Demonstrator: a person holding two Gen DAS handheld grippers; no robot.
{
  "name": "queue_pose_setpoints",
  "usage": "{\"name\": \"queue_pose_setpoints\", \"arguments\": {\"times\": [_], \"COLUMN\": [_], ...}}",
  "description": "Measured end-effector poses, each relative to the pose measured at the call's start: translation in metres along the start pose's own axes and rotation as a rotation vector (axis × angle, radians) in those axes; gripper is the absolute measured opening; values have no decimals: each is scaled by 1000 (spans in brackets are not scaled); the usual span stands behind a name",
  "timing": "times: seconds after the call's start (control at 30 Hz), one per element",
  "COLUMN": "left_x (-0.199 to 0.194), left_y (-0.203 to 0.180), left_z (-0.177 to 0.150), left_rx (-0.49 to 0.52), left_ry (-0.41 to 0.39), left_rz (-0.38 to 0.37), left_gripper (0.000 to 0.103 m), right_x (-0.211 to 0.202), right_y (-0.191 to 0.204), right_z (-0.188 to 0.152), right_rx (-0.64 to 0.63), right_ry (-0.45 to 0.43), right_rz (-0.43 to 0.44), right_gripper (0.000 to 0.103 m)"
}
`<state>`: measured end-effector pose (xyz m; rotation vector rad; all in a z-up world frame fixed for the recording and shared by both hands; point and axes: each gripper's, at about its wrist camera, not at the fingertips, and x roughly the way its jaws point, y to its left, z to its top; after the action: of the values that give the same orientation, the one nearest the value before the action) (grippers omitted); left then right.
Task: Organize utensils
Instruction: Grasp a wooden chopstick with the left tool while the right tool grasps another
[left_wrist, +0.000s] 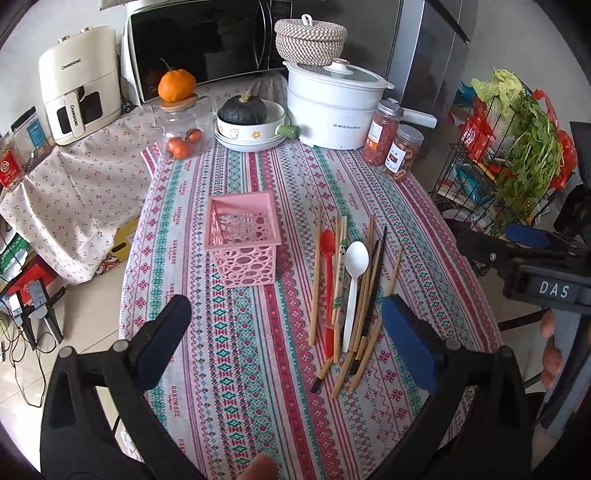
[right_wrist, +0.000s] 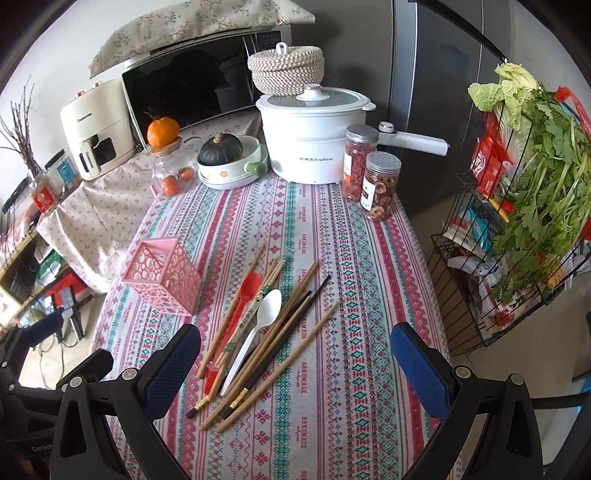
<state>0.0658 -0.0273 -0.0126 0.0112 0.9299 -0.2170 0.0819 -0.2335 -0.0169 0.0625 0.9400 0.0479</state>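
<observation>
Both tongs are spread wide with nothing between their blue pads. The left gripper (left_wrist: 284, 325) hovers above the near end of the patterned tablecloth (left_wrist: 229, 369), roughly between the holder and the pile, while the right gripper (right_wrist: 295, 354) hangs over the handle ends of the pile — a posture that reads, to my eye, as poised before a first pick, not mid-carry.

Just ahead of the right tongs lies the loose pile of chopsticks (right_wrist: 295, 325), fanned with their tips pointing away and several crossing one another. Among them rest one red spoon (right_wrist: 243, 295) and one white spoon (right_wrist: 258, 321), bowls toward the far side. I count roughly ten chopsticks: most are pale wood, about three are dark, and one wears a printed paper sleeve. The overlap makes an exact tally unsure.

To the left of the pile, near but apart from it, stands one pink perforated holder (left_wrist: 242, 240), upright and seemingly with nothing in it — the likely destination, placed within easy reach of either arm.

Farther back sit a white electric pot (left_wrist: 332, 110), two lidded snack jars (left_wrist: 391, 144), a dark squash in a bowl (left_wrist: 242, 110) and a glass jar topped by an orange (left_wrist: 177, 86).
</observation>
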Motion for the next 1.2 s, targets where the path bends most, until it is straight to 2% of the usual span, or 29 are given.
{"name": "queue_pose_setpoints", "arguments": {"times": [0.2, 0.3, 0.33, 0.4, 0.47, 0.5, 0.57, 0.67, 0.93, 1.0, 1.2], "left_x": [26, 51, 61, 85, 109, 122, 147, 180, 234, 240, 232], "left_y": [-19, -33, -37, -45, -50, -52, -55, -57, -52, -50, -50], "left_z": [35, 52, 58, 69, 77, 79, 84, 87, 91, 88, 82], "left_rx": [26, 52, 62, 77, 92, 97, 106, 102, 13, -5, -1], "left_ry": [94, 154, 175, 216, 256, 273, 306, 355, 422, 448, 428], "left_rz": [-82, -99, -95, -77, -57, -40, -20, -2, 20, 10, 24], "left_gripper": [101, 91, 86, 77, 61, 57, 39, 24, 16, 11, 6], "right_x": [38, 70, 79, 94, 107, 112, 123, 135, 143, 145, 157], "right_y": [-36, -53, -58, -67, -73, -76, -80, -85, -96, -97, -93], "right_z": [15, 12, 12, 14, 15, 15, 15, 15, 19, 19, 15], "right_rx": [124, 177, 191, 225, 252, 265, 285, 291, 303, 295, 278], "right_ry": [67, 155, 174, 201, 224, 234, 250, 278, 289, 293, 324], "right_rz": [79, 112, 125, 157, 209, 228, 235, 214, 187, 176, 155], "right_gripper": [103, 89, 82, 78, 69, 68, 66, 66, 66, 66, 66]}}
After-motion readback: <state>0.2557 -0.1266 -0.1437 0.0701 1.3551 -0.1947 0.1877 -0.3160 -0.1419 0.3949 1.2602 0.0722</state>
